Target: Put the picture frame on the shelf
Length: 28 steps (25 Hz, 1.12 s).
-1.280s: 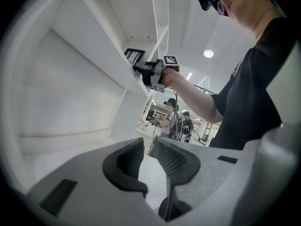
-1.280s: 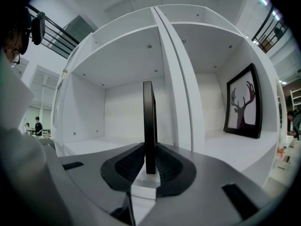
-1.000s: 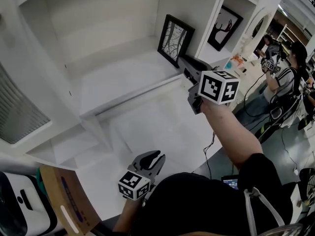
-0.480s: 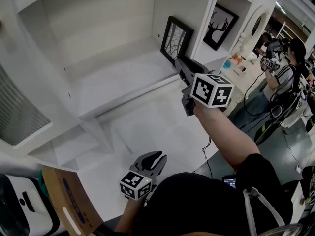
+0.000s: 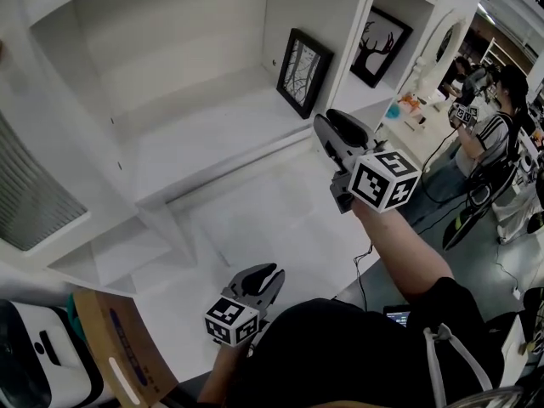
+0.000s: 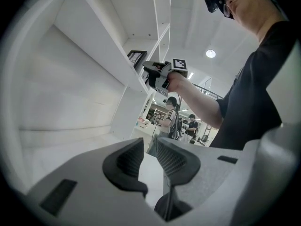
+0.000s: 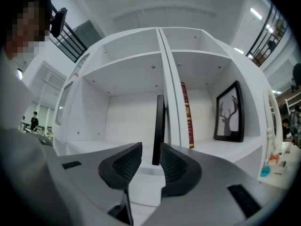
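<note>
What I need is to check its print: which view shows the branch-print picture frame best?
The head view: the picture frame shows its printed front, standing on the shelf. The right gripper view sees it only edge-on, a thin dark strip. The left gripper view shows just a small distant corner.

I see white shelf unit (image 5: 204, 130) with open compartments filling most of head view, white table (image 5: 280, 219) below it. Grey floor (image 5: 493, 270) at right. Round ceiling lamp (image 6: 210, 53) lit overhead. Black railing (image 7: 77, 44) high up behind.
</note>
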### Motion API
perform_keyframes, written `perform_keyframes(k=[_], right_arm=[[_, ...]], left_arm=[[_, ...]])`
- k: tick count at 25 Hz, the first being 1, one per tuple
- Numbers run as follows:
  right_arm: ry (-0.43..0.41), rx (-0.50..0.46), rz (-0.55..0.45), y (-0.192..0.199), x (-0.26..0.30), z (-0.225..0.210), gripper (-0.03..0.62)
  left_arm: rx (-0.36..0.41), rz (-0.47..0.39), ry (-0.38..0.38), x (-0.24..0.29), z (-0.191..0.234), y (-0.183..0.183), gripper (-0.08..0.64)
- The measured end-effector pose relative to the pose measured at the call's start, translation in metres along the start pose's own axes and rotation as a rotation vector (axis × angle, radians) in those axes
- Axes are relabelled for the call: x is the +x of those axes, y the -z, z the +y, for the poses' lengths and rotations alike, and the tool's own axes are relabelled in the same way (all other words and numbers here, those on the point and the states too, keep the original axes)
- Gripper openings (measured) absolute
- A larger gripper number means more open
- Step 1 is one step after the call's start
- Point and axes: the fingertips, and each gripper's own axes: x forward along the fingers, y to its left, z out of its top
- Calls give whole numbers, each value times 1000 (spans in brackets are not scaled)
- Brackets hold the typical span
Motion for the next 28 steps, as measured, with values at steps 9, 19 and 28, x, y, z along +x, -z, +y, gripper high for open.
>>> perform_keyframes(k=[9, 19, 28], right_arm=[[-194, 62, 98, 1, 34, 47, 117], [-114, 120, 132, 13, 58, 18, 117], [-187, 79, 89, 6, 44, 39, 117]], left_arm=[[1, 4, -7, 3, -9, 2, 87], [-15, 0, -24, 4, -1, 4, 87], [-24, 16, -22, 7, -1, 6, 87]])
